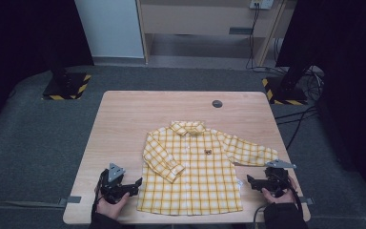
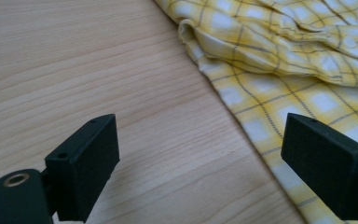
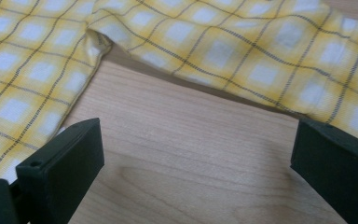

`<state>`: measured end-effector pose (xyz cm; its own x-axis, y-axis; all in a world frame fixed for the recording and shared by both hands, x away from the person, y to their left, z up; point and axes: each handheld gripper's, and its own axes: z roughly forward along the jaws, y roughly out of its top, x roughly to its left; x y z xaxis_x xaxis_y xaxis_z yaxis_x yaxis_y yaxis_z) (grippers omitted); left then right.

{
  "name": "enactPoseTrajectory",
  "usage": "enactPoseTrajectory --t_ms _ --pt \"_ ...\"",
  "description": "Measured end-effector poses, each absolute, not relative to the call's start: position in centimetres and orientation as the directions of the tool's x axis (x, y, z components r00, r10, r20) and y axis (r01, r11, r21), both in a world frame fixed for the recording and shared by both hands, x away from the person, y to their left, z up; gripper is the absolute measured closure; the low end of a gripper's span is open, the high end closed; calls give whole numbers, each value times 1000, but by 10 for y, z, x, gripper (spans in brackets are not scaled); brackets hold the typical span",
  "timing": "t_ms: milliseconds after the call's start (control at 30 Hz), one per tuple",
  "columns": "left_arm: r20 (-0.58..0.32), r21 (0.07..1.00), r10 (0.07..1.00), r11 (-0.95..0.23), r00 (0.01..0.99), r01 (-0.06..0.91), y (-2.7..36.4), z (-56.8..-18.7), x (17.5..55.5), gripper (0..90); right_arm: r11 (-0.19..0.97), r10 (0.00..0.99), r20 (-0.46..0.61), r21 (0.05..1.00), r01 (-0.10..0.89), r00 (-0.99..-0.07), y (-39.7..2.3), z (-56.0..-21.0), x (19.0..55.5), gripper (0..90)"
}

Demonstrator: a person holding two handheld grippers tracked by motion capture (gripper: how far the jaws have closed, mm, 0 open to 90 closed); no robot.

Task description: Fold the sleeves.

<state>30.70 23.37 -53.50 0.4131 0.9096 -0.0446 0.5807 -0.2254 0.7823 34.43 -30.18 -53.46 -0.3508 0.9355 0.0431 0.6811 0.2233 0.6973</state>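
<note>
A small yellow plaid shirt (image 1: 193,167) lies flat on the wooden table (image 1: 124,119), front up and collar pointing away. One sleeve is folded across the body; the other sleeve (image 1: 250,152) stretches out to the right. My left gripper (image 1: 137,185) rests low by the shirt's lower left edge and is open. In the left gripper view the shirt's side edge (image 2: 261,98) runs between the wide jaws of the left gripper (image 2: 200,140). My right gripper (image 1: 249,181) is open at the shirt's lower right, just below the sleeve. The right gripper (image 3: 198,140) has bare wood between its jaws, with the sleeve (image 3: 242,51) just ahead.
A round grey grommet (image 1: 217,103) sits near the table's far edge. Tape strips (image 1: 74,199) mark the near corners. Black stands with striped bases (image 1: 66,87) and cables (image 1: 300,114) are on the floor beyond the table.
</note>
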Motion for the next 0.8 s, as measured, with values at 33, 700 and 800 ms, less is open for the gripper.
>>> enactPoseTrajectory --t_ms 33,700,800 --pt "-45 778 914 -222 404 589 236 -536 308 102 218 936 48 699 681 -350 -303 -534 345 26" --pt "-57 738 940 -187 336 649 250 -538 313 101 80 951 151 722 688 -269 -334 -528 362 40" --pt "-56 737 941 -186 334 650 251 -538 313 101 66 954 156 725 685 -257 -335 -527 366 56"
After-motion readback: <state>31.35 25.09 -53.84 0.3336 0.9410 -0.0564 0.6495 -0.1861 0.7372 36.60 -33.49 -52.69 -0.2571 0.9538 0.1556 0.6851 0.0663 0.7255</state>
